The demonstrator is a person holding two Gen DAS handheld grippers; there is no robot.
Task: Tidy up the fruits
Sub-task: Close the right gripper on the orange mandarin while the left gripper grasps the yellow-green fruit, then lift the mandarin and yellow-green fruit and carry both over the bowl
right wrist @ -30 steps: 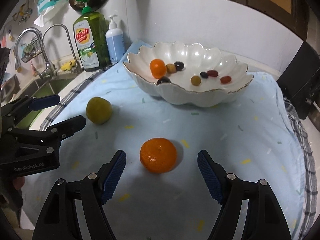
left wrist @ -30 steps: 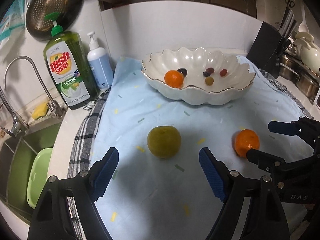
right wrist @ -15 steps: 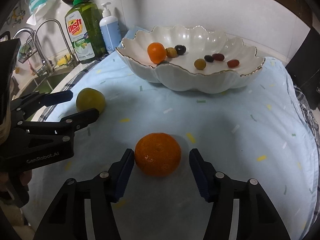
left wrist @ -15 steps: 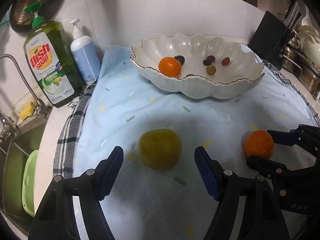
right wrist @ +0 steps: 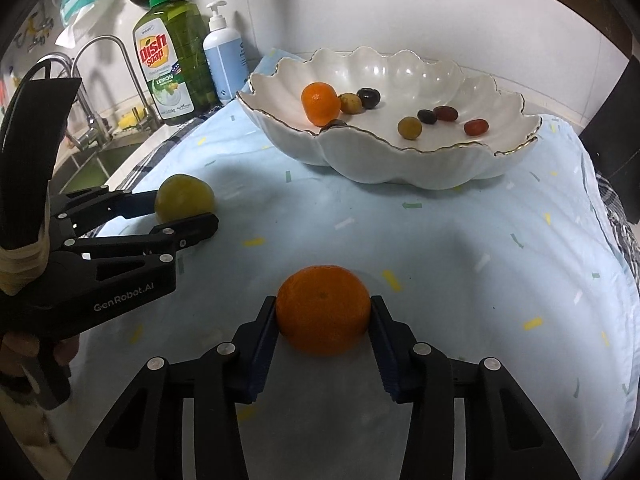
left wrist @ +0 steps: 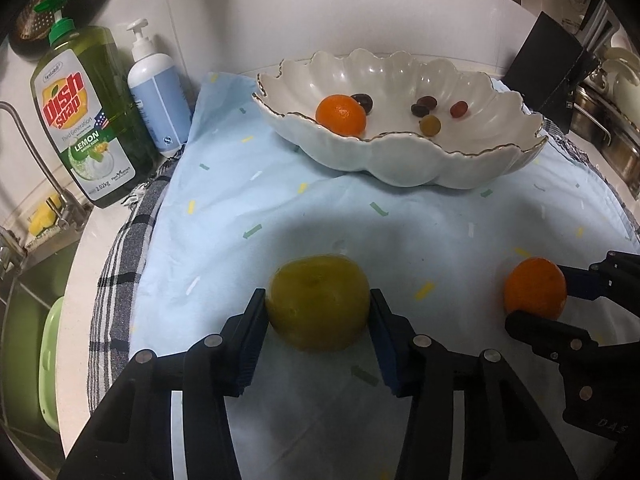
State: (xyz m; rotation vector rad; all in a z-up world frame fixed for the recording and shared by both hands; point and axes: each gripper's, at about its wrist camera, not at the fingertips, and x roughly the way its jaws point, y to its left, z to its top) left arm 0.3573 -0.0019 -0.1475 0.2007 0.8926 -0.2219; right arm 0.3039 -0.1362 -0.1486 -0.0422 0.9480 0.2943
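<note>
A: What've you got hold of?

B: My left gripper (left wrist: 318, 312) pinches a smooth green fruit (left wrist: 318, 304), right gripper (right wrist: 323, 318) a dimpled orange (right wrist: 323, 310), both on the blue cloth (right wrist: 460, 248) near the scalloped glossy bowl (right wrist: 400, 160).

Dim, warm indoor light falls from above. Soft dark shadows pool on the blue cloth (left wrist: 248, 184) beneath the fruit. Glare gleams inside the white bowl (right wrist: 404, 68). Fisheye bending curves the counter edges, corners go black, and the green fruit (left wrist: 318, 302) looks slightly blurred.
</note>
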